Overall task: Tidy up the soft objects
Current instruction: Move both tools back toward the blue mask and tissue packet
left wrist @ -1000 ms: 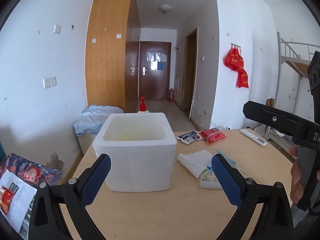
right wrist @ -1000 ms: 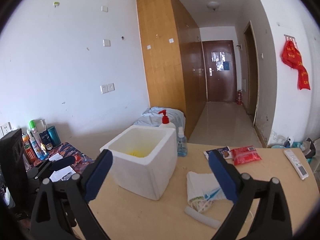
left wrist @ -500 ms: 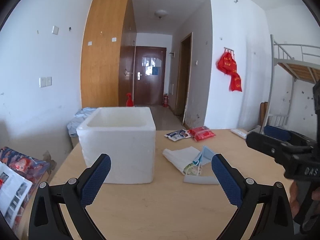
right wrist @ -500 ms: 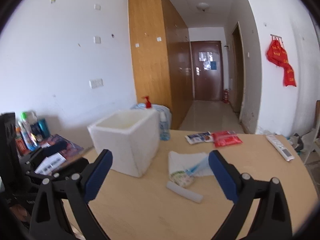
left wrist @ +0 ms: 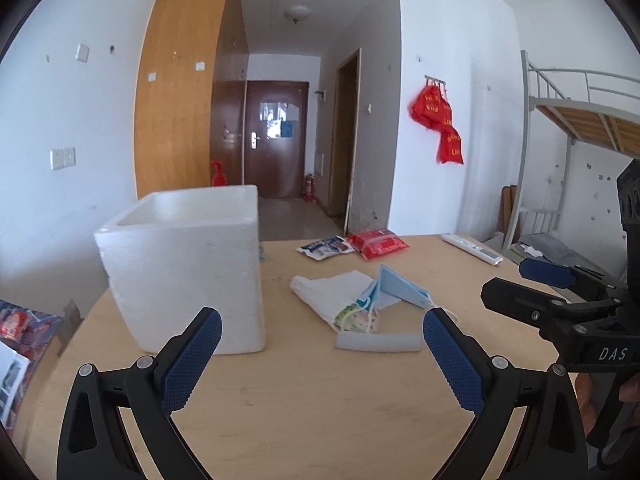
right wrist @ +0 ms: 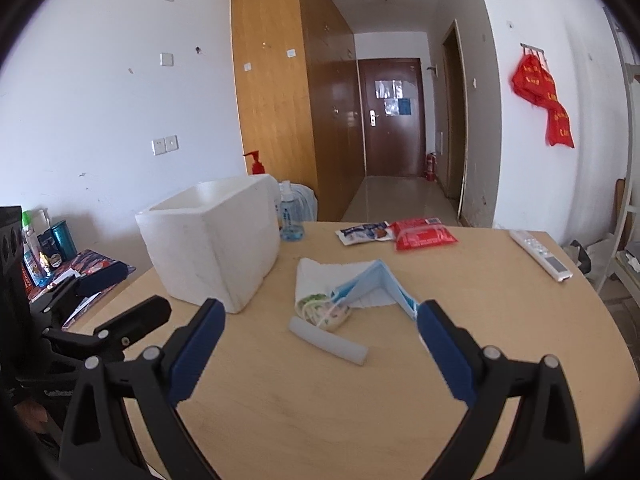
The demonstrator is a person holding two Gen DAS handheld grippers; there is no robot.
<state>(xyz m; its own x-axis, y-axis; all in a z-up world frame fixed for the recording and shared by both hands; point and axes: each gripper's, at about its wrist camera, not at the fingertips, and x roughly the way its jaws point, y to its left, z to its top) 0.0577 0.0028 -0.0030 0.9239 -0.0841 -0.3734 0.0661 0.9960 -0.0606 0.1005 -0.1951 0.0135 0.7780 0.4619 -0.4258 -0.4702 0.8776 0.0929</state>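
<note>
Left gripper (left wrist: 320, 336): hovering low over the near part of the table, blue pads standing wide apart and gripping nothing.
Right gripper (right wrist: 320, 324): hanging over the near table edge as well, its pads spread wide and empty; in the left wrist view its black frame is showing at the right edge, with part of a hand (left wrist: 592, 400) wrapping the handle.
Table (right wrist: 360, 408): a pale wooden top, carrying everything below.
Grey tube (right wrist: 328, 341): lying flat just ahead of both grippers, slanting across the wood, its far end sitting just beside the folded cloth.
Folded cloth (right wrist: 320, 280): a white cloth with a patterned end, resting mid-table right of the foam box.
Face mask (right wrist: 384, 280): light blue, lying partly over the cloth and folding up into a tent, ear loops trailing toward the cloth's patterned end.
Foam box (right wrist: 216, 248): white, open-topped, standing on the left side of the table, well apart from the cloth pile.
Sanitizer bottle (right wrist: 290, 216): clear and blue, standing just behind the box's far corner.
Packets: a white and blue packet (right wrist: 362, 233) and a red packet (right wrist: 424, 234) lying side by side near the far edge.
Remote (right wrist: 540, 254): white, lying toward the far right corner.
</note>
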